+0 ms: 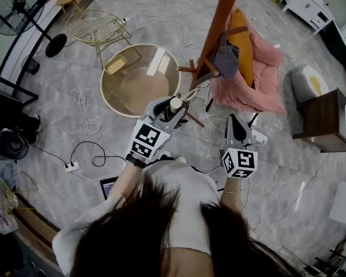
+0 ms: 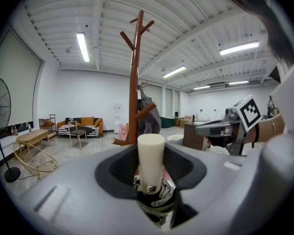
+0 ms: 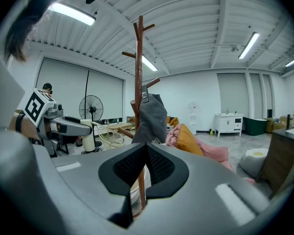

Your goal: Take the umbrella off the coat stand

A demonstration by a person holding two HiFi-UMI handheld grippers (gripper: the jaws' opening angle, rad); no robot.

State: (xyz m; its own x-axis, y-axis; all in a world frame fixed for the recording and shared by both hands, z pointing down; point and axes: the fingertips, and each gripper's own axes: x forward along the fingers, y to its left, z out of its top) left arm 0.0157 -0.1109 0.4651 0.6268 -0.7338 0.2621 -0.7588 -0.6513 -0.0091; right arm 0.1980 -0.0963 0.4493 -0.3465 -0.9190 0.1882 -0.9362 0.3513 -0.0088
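Note:
My left gripper [image 1: 172,109] is shut on a folded umbrella; its cream cylinder handle [image 2: 151,158] stands upright between the jaws, with the black-and-white canopy [image 2: 156,199] bunched below. The handle [image 1: 175,103] sits just in front of the brown wooden coat stand [image 1: 216,27], whose pole [image 2: 133,82] rises a short way beyond. A grey bag [image 1: 226,59] hangs on the stand. My right gripper [image 1: 236,124] hovers to the right of the stand's base, jaws shut with nothing in them. In the right gripper view [image 3: 146,153] it points at the pole [image 3: 139,72].
A round glass table [image 1: 139,79] and a gold wire chair [image 1: 98,27] stand to the left. A pink beanbag with an orange cushion [image 1: 259,68] lies behind the stand. Cables [image 1: 86,149] trail across the floor. A dark wooden cabinet [image 1: 326,120] is at the right.

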